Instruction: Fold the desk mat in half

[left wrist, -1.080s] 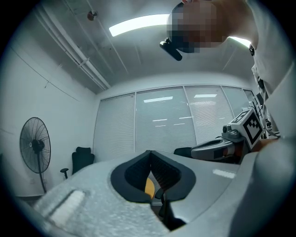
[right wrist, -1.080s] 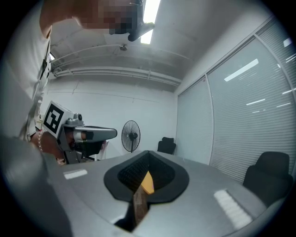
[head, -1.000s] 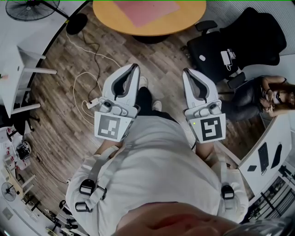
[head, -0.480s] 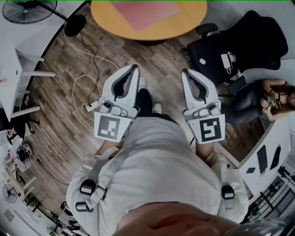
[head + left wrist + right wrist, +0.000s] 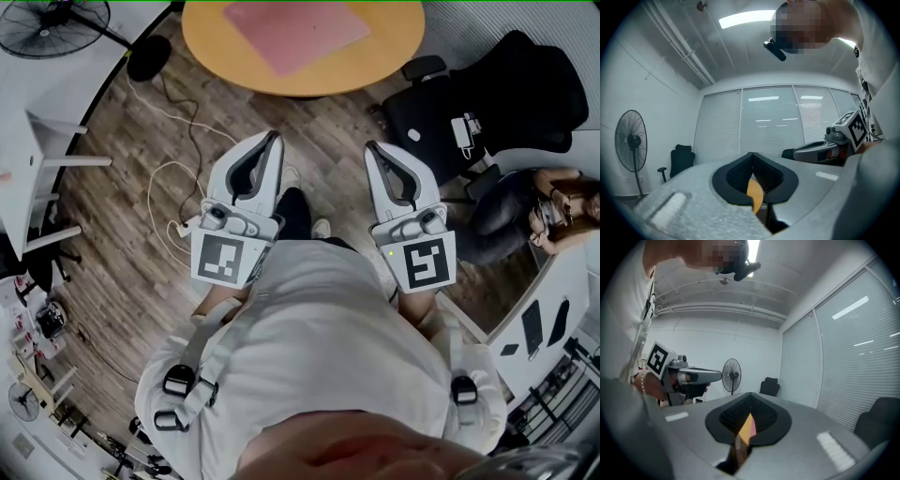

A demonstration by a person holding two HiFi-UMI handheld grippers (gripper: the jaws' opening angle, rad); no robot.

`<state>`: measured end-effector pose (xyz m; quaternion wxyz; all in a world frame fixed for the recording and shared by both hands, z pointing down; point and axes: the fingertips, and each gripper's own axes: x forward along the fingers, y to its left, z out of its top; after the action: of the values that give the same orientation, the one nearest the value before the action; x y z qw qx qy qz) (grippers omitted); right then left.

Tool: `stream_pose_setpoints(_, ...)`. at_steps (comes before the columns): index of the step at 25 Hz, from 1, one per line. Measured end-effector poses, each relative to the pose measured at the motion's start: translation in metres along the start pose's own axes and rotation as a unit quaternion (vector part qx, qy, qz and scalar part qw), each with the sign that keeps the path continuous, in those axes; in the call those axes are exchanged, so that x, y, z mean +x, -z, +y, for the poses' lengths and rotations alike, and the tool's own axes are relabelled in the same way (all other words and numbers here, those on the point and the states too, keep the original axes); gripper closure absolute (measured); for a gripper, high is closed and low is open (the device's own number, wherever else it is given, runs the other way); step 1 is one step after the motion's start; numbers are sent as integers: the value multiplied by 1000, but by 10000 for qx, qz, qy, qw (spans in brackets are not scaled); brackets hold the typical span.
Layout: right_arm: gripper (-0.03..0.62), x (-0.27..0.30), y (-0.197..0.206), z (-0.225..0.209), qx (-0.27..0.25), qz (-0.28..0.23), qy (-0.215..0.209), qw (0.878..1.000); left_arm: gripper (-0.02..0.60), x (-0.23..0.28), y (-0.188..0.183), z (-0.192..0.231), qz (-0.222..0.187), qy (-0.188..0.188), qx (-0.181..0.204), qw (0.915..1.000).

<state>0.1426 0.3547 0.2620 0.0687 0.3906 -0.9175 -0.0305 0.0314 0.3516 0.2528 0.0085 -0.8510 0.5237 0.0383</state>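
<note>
Both my tongs pinched shut on nothing, left tongs [image 5: 275, 138] and right tongs [image 5: 372, 148] side by side short of the round table [image 5: 211, 42], pink desk mat [image 5: 295, 26] flat and unfolded on that table, black chair [image 5: 497, 94] near the table's right side, fan [image 5: 52, 21] off to its left

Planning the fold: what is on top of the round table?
A pink desk mat lies flat on the round table. Tabletop beneath is covered; far edge is cropped.
</note>
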Motion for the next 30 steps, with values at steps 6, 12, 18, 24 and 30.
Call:
stream_pose_setpoints(6, 589, 48, -8, -3, -59, -30, -20, 10000, 577, 17, -1, 45, -8, -24, -11, 10000)
stream_pose_setpoints(12, 589, 97, -21, -8, -121, -123, -54, 9998, 577, 39, -5, 90, -54, -4, 18, 10000)
stream_pose_setpoints(18, 589, 148, -30, -11, -146, -186, -119, 9996, 577, 61, -9, 132, -133, 53, 38, 9999)
stream_pose_setpoints(24, 589, 197, -38, -13, -129, -228, -192, 9995, 577, 81, -8, 176, -117, 69, 3, 9999)
stream_pose_setpoints(30, 589, 228, -37, -16, -48, -209, -175, 9996, 577, 95, -1, 204, -27, 171, -1, 9999)
